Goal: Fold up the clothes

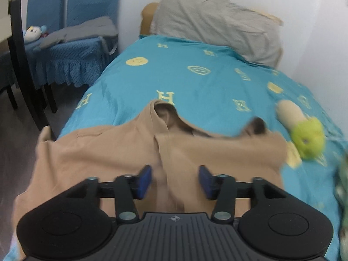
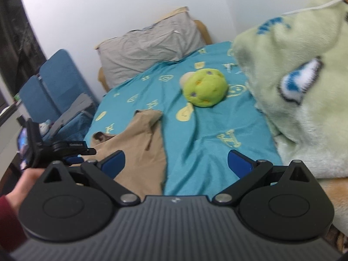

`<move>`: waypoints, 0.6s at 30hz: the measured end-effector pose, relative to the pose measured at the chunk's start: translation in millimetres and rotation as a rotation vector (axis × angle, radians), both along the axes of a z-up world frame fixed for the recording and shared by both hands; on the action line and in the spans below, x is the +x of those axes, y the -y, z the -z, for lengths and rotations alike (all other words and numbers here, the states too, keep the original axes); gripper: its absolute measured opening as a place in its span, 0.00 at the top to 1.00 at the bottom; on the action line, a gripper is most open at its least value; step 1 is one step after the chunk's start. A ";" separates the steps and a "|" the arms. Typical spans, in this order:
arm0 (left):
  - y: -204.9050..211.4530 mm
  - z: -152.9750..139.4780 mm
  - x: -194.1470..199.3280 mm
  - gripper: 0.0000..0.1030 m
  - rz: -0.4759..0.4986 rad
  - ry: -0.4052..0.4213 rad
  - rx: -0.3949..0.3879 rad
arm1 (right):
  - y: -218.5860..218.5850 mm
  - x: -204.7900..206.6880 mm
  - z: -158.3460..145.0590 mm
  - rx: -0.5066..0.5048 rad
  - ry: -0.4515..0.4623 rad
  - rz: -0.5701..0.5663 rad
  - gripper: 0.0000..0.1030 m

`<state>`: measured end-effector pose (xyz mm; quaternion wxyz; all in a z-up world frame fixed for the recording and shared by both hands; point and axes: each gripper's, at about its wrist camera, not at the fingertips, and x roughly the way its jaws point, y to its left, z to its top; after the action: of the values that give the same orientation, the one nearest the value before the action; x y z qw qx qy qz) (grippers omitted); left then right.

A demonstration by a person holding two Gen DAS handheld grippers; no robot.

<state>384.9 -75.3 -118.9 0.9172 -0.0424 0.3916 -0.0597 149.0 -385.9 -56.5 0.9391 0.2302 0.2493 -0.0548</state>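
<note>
We see the left gripper (image 1: 175, 180) with its jaws parted over the tan garment (image 1: 121, 152); a raised fold of the cloth runs up between the blue pads (image 1: 145, 181), but neither pad presses on it. The garment lies spread on the teal bedspread (image 1: 195, 80), its neck opening just beyond the jaws and its far edge hanging off the bed to their left.

The right gripper (image 2: 176, 163) stands wide open and empty. Under its left pad lies the edge of the same garment; between and ahead of the jaws there is only bare bedspread.

Surroundings noted:
- A green plush toy (image 2: 205, 88) sits on the bedspread ahead of the right jaws, just beyond the garment's right corner as the left wrist view shows it.
- A large pale-green plush (image 2: 293, 76) crowds the space right of the right jaws, close against that finger.
- A grey pillow (image 1: 217, 21) leans against the wall, far ahead of both.
- A blue-covered chair (image 1: 71, 50) stands beside the bed, well left of the left jaws.
- A hand (image 2: 24, 184) with a dark red sleeve holds the left gripper.
</note>
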 end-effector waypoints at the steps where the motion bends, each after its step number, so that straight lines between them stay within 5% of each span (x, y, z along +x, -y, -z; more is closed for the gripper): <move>1: -2.1 -8.3 -19.4 0.37 0.012 0.015 0.001 | -3.9 -0.5 -1.6 -0.007 0.007 -0.016 0.01; 7: -16.7 -48.3 -131.7 0.21 0.055 0.078 0.009 | -36.2 -21.5 -21.0 -0.102 0.053 -0.098 0.00; 11: -25.8 -60.2 -197.6 0.21 0.056 0.088 -0.037 | -51.3 -51.8 -41.2 -0.125 0.077 -0.113 0.00; 18: -6.7 -38.4 -283.9 0.21 0.105 -0.051 -0.140 | -33.7 -123.6 -88.7 -0.101 0.183 -0.037 0.00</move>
<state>101.0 -68.6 -80.5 0.8973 -0.0873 0.4116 -0.1337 25.3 -352.2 32.2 0.9691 0.1821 0.1637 -0.0289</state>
